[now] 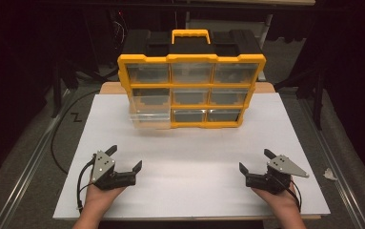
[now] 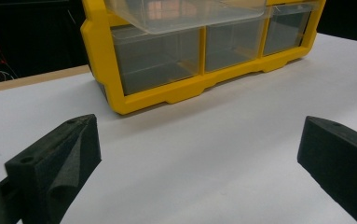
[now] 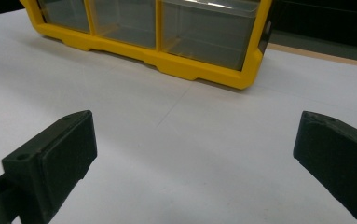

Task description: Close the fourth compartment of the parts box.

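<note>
Table (image 1: 189,191): a white board, your two grippers low on it, well apart from each other.
Organizer (image 1: 191,90): a yellow-and-black drawer cabinet stands upright at the far middle of the board, carry handle (image 1: 190,34) on top. It looks like stiff plastic, bulky but probably light; take it by this handle if you must lift it.
Drawer (image 1: 149,119): the clear drawer at the bottom left is pulled out partly. I judge it thin, smooth, a little slippery; pinch its front lip gently.
Left gripper (image 1: 124,157): jaws spread wide, holding nothing.
Right gripper (image 1: 254,160): jaws also spread, holding nothing.
Writing: no brand or label that you can read.
</note>
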`<state>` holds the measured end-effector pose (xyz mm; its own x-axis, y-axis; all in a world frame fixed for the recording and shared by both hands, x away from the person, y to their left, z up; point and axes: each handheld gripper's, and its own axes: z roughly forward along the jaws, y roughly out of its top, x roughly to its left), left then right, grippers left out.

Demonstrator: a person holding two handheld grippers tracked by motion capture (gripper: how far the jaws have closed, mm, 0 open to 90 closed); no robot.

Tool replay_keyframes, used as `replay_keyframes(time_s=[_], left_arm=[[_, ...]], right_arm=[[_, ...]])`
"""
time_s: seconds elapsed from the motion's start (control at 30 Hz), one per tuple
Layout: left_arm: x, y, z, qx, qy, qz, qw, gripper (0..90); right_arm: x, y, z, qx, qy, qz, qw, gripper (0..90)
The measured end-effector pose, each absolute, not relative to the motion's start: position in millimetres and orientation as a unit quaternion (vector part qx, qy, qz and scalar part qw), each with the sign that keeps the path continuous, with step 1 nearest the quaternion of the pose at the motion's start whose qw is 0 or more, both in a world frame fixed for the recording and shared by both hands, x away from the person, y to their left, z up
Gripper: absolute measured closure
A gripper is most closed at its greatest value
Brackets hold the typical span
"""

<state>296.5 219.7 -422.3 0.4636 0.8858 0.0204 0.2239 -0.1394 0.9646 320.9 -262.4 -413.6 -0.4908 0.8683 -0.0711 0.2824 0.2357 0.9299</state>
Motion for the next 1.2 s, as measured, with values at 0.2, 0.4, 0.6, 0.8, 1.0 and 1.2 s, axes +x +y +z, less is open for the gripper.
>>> replay_keyframes(time_s=[0.2,0.4,0.6,0.8,1.0,1.2], left_arm=[[296.0,220.8,-423.2,0.682,0.410,0.320,0.514,0.0],[295.8,220.6,-423.3,0.682,0.410,0.320,0.515,0.0],[294.9,221.5,-422.7,0.680,0.409,0.322,0.517,0.0],[295.0,222.2,-422.7,0.678,0.411,0.320,0.519,0.0],[294.9,222.0,-422.7,0.678,0.411,0.313,0.522,0.0],[295.1,222.2,-422.6,0.678,0.412,0.307,0.525,0.8]], right_arm=[[324.4,-266.5,-413.5,0.409,0.714,0.481,0.303,0.7],[325.5,-266.0,-414.0,0.407,0.716,0.481,0.299,0.7],[325.8,-265.3,-414.2,0.404,0.719,0.481,0.297,0.7],[327.0,-265.3,-415.0,0.408,0.720,0.479,0.293,0.7],[328.4,-266.9,-415.2,0.410,0.718,0.480,0.293,0.7],[329.2,-267.1,-415.5,0.408,0.720,0.480,0.292,0.7]])
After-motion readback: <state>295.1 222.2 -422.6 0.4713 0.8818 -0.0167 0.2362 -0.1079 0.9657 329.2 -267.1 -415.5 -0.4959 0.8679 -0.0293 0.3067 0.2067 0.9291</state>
